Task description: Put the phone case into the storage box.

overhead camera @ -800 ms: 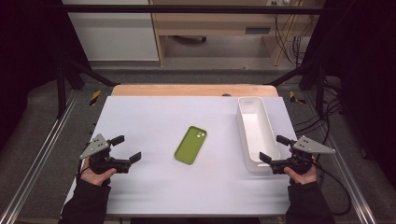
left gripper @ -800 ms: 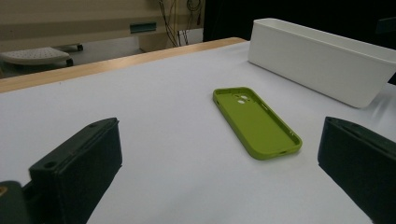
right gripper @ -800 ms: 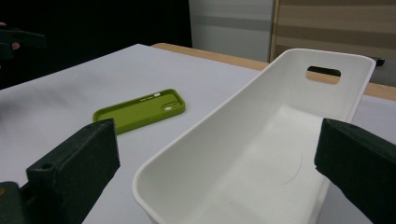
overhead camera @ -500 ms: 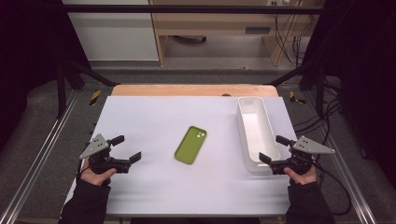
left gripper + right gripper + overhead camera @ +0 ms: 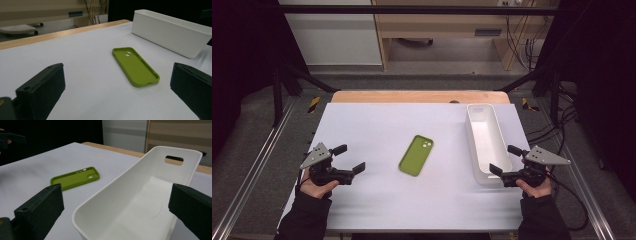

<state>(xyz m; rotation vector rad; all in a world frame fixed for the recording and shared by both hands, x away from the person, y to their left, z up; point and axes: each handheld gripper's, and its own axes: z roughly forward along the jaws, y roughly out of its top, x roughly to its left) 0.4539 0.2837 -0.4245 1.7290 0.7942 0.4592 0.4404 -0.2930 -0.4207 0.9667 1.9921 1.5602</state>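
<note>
Phone case (image 5: 416, 155), green, lies flat mid-worktop, hollow side up, camera cutout at far end. White tray (image 5: 487, 142) just right of it, long side parallel, apart from case. Left tongs (image 5: 348, 158) near left edge of white worktop (image 5: 377, 120), jaws wide, nothing between. Right tongs (image 5: 506, 160) at near end of tray, jaws wide, nothing gripped. Both well apart from case.

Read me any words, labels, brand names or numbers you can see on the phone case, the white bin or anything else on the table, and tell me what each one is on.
None: no readable text.
Green phone case: plain, no brand or label.
White bin: plain, no marking.
White table: no print.
</note>
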